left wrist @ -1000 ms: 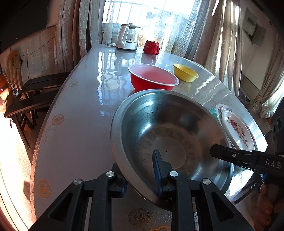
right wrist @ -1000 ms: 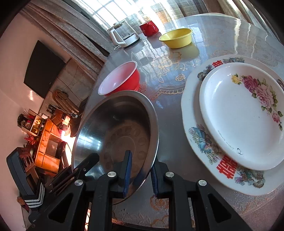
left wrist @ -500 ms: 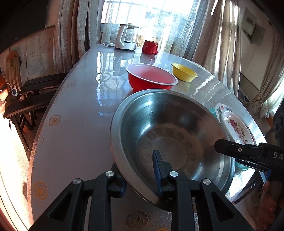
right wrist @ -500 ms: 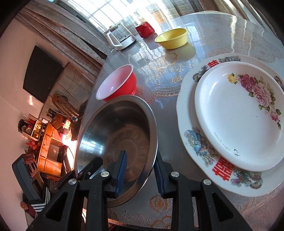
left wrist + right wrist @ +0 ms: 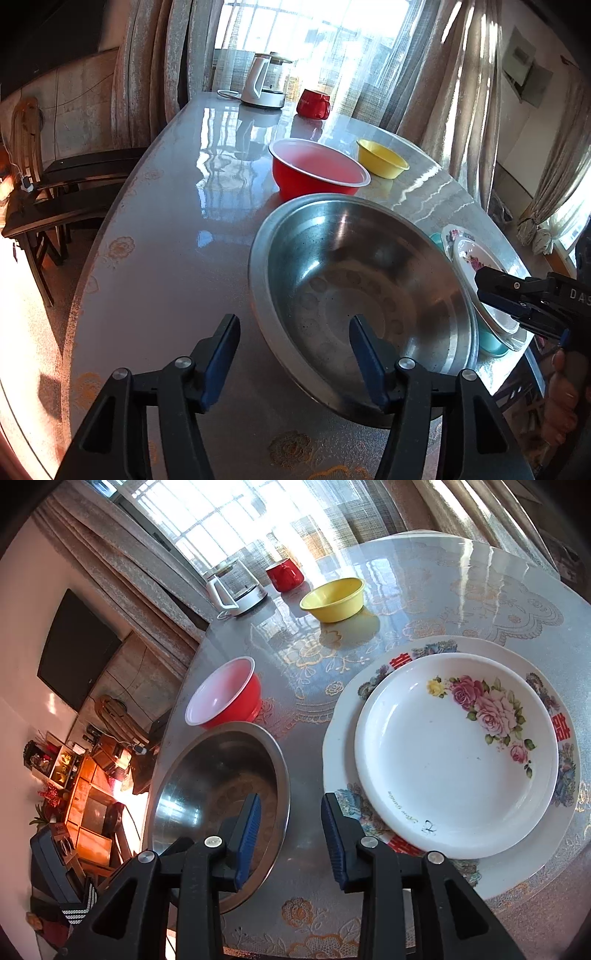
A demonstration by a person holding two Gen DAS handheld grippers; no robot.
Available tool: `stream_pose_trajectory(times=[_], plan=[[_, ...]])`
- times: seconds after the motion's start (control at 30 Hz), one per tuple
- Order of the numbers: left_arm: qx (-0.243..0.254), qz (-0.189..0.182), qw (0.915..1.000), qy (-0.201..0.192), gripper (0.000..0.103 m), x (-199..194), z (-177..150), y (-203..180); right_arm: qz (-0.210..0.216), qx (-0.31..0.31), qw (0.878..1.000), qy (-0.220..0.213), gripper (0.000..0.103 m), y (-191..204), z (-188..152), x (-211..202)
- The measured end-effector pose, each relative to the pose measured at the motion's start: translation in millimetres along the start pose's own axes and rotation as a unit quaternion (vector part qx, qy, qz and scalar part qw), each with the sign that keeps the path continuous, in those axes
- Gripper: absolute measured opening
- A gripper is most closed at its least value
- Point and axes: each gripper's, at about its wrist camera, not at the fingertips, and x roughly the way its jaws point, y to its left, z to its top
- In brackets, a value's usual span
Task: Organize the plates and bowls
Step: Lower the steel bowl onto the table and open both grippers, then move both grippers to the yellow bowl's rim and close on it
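Left gripper (image 5: pixel 291 354) spread wide around steel bowl (image 5: pixel 354 295) rim, not clamping. Right gripper (image 5: pixel 291 834) apart too, beside plates (image 5: pixel 454 753).

Steel bowl (image 5: pixel 362 295) upright on table, beside stacked floral plates (image 5: pixel 454 753).

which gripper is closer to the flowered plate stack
Right. The right gripper hangs open at the near edge of the plate stack, one finger beside its rim. The left gripper is open across the steel bowl, on the side away from the plates.

Home dining rm: oval table (image 5: pixel 177 229) w/ lace cloth, curtains (image 5: pixel 447 70), kettle (image 5: pixel 263 82), chairs (image 5: pixel 55 192).
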Motion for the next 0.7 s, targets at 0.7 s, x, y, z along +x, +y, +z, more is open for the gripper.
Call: stream_pose_trajectory(times=[0.7], plan=[[0.022,-0.009,0.9997,-0.01,0.085,11.9,101.5,-14.1,-0.039,0.047,0.997,-0.037,0.038,-38.6,107.4,10.3]])
